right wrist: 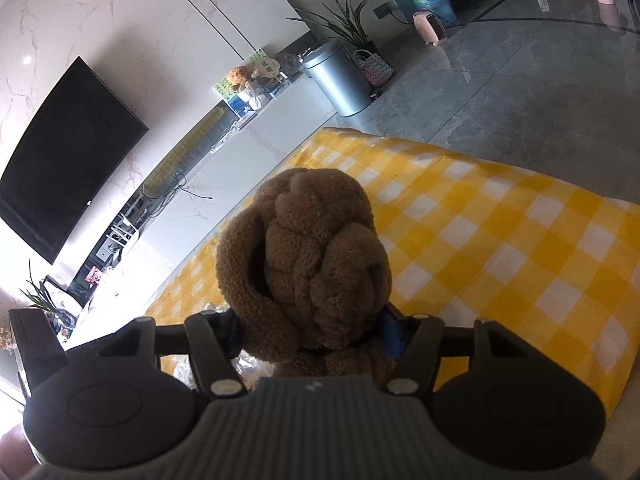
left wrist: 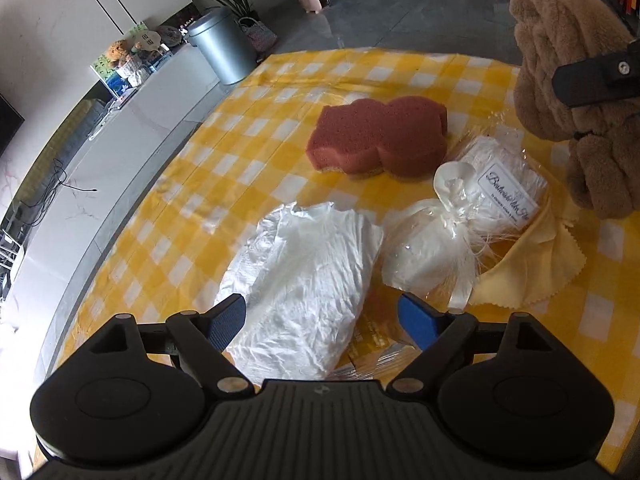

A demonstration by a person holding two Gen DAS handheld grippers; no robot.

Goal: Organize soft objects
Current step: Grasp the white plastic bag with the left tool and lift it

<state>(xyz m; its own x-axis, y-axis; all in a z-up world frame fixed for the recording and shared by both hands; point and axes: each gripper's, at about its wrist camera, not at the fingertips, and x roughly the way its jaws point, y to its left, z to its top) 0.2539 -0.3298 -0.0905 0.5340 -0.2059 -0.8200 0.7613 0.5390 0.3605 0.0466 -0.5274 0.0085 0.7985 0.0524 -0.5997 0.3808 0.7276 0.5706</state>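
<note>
left gripper (left wrist: 320,320): jaws spread, straddling crumpled white plastic bag (left wrist: 296,280), likely lining up a grasp | right gripper (right wrist: 314,330): clamping brown plush toy (right wrist: 308,256), holding it clear above checkered cloth (right wrist: 500,240)

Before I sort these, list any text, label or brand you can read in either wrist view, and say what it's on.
White card on the clear-wrapped white bundle: a cursive line, perhaps starting "B", with a line of small print under it; both too blurred to read.
Small pale emblem on the right gripper's grey body: a mark, not legible.
Green-and-white box on the far counter: print too small.
Nothing else readable.
</note>
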